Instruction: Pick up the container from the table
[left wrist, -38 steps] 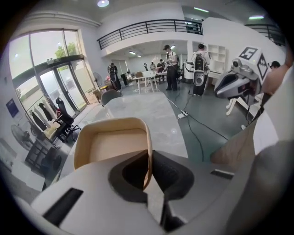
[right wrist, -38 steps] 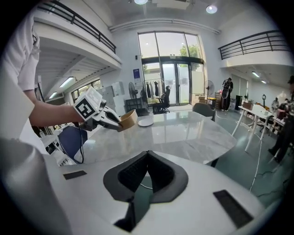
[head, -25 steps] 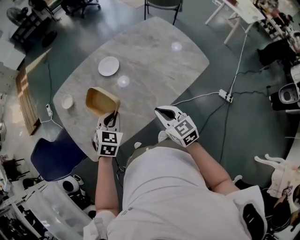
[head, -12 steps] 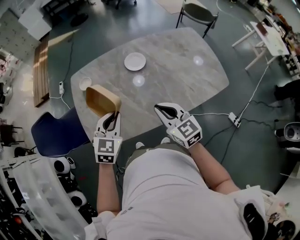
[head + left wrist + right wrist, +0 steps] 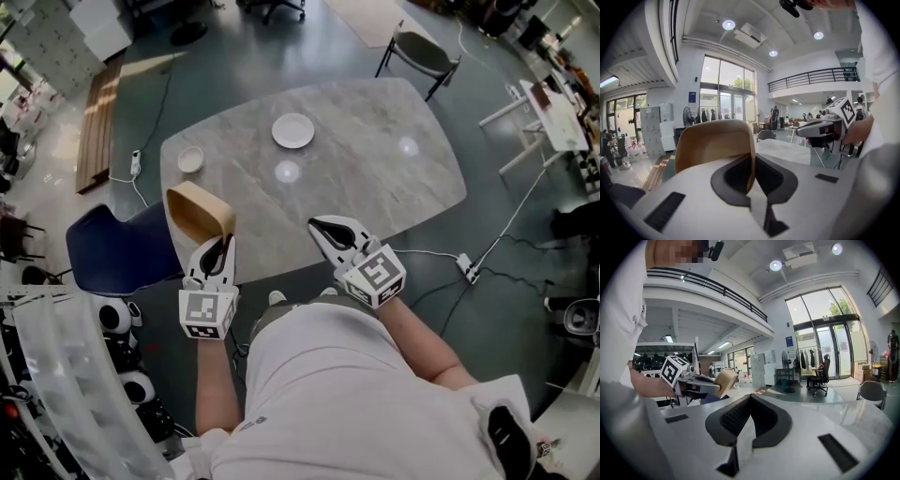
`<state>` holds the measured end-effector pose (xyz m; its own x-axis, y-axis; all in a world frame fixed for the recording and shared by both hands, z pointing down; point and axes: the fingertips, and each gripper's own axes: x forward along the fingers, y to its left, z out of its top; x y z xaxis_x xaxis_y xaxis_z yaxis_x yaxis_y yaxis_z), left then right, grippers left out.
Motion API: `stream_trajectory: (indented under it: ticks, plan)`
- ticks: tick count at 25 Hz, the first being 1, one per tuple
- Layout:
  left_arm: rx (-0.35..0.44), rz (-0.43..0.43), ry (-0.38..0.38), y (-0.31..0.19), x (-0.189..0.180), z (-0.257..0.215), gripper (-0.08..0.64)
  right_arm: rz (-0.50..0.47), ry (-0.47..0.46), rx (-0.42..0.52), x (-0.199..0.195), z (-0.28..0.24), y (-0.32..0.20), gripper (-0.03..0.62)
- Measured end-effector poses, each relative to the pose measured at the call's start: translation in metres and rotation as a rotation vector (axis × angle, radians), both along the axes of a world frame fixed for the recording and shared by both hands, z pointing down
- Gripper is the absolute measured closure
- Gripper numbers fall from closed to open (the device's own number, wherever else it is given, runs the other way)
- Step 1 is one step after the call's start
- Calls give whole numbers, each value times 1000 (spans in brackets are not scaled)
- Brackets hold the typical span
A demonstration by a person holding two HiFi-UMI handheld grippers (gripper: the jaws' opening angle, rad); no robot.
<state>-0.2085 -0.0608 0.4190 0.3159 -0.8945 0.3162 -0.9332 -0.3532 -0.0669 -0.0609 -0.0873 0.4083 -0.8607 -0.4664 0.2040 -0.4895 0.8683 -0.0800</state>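
Note:
The tan rectangular container (image 5: 199, 210) hangs in the air off the marble table's (image 5: 375, 178) near left edge, tilted on its side. My left gripper (image 5: 225, 238) is shut on its rim. In the left gripper view the container (image 5: 712, 147) fills the space ahead, its wall pinched between the jaws. My right gripper (image 5: 323, 228) is shut with nothing in it, level with the left one near the table's front edge. The right gripper view shows its jaws (image 5: 749, 398) together, with the left gripper (image 5: 696, 383) and the container (image 5: 724, 379) off to the left.
A white plate (image 5: 293, 129) and a small white bowl (image 5: 190, 158) lie on the table's far side. A blue chair (image 5: 117, 253) stands at the left below the container, a grey chair (image 5: 420, 52) beyond the table. A power strip (image 5: 466, 267) and cables lie on the floor at right.
Both grippers have risen and pulled back from the table. The container came up off the tabletop with the left gripper and now hangs past the table's edge, over the blue chair.

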Motion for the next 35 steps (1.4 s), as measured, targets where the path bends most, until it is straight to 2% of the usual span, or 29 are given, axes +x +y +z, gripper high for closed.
stream_trajectory:
  ticks: [4,12,25,35]
  plan:
    - [6,-29,41,8,-13,3,545,-11,5,9,-5,3,5,583]
    - [69,-26,153,19,-19,-4,546,25,31,-13,-2,19,12,583]
    - [40,73,165,12,2,-1,546,71,52,-38,10,30,21,583]
    - [29,113,160,5,16,4,546,120,61,-49,27,33,22,583]
